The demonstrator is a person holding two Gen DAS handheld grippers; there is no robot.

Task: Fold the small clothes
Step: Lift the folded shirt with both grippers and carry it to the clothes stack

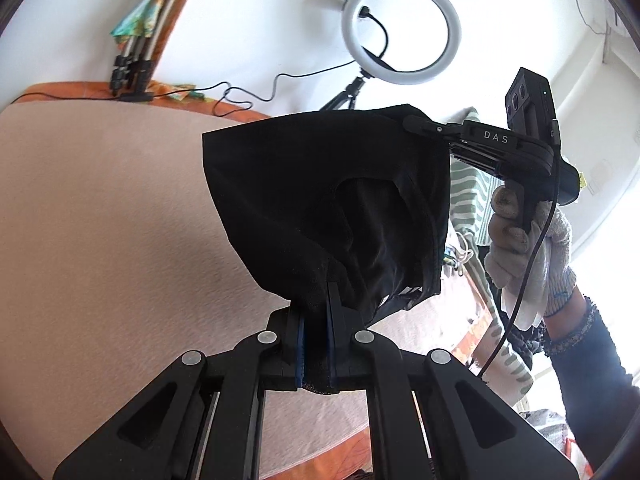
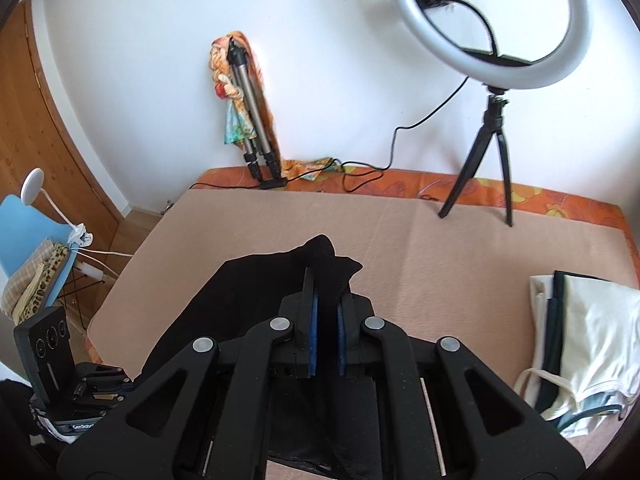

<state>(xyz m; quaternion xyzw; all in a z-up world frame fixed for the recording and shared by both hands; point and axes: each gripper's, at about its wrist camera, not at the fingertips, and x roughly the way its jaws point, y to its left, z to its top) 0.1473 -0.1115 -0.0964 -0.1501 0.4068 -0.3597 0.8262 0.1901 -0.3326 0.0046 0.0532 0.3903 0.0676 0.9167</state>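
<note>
Grip confirmed on both sides: left gripper (image 1: 316, 320) is clamped on one edge of the black garment (image 1: 320, 200), right gripper (image 2: 325, 312) is clamped on another. Garment hangs stretched between them, centre frame, above the beige bed cover (image 2: 440, 248). Folded pale clothes (image 2: 592, 340) lie lower right. Risk: thin fabric slipping from either gripper if pulled taut, spoiling the fold.

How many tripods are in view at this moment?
2. One small black tripod stands on the bed's far edge, carrying the ring light. One folded silver tripod leans against the wall, left of it. Others could be out of view.
</note>
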